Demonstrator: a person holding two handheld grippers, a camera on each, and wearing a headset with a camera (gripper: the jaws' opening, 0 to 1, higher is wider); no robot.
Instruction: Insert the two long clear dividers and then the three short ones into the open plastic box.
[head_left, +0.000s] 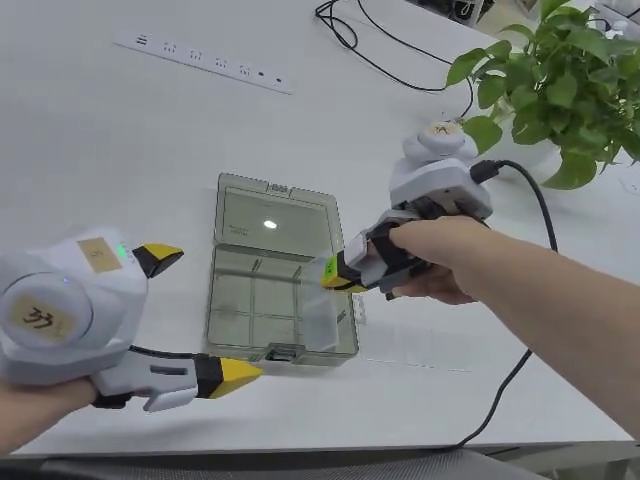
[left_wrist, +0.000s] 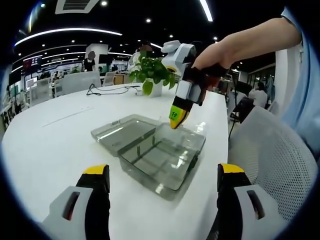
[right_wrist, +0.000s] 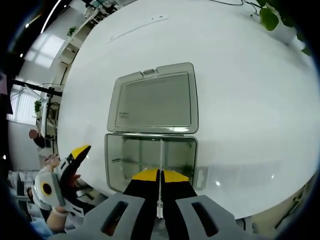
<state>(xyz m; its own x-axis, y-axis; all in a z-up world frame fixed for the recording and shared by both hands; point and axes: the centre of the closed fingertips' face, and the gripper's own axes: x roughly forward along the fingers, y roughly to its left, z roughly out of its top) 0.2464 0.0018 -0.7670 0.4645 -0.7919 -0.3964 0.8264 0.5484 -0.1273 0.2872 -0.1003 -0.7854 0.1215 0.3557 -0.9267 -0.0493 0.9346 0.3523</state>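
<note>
Clear plastic, seen edge-on as a thin line, sits pinched between the closed yellow-tipped jaws of the right gripper (right_wrist: 160, 176) at the bottom centre of the right gripper view. It is a divider (right_wrist: 161, 152), hanging over the right half of the open box (right_wrist: 106, 160), whose lid (right_wrist: 155, 100) lies flat above it in the frame. At lower left of the head view, the left gripper (head_left: 198, 313) hovers beside the box with its jaws spread wide and empty. More clear dividers (head_left: 410, 345) lie faintly on the white bench (head_left: 120, 150) right of the box. The insertion step appears to be under way. Next, the strip likely needs lining up with its slots and a straight downward press.
</note>
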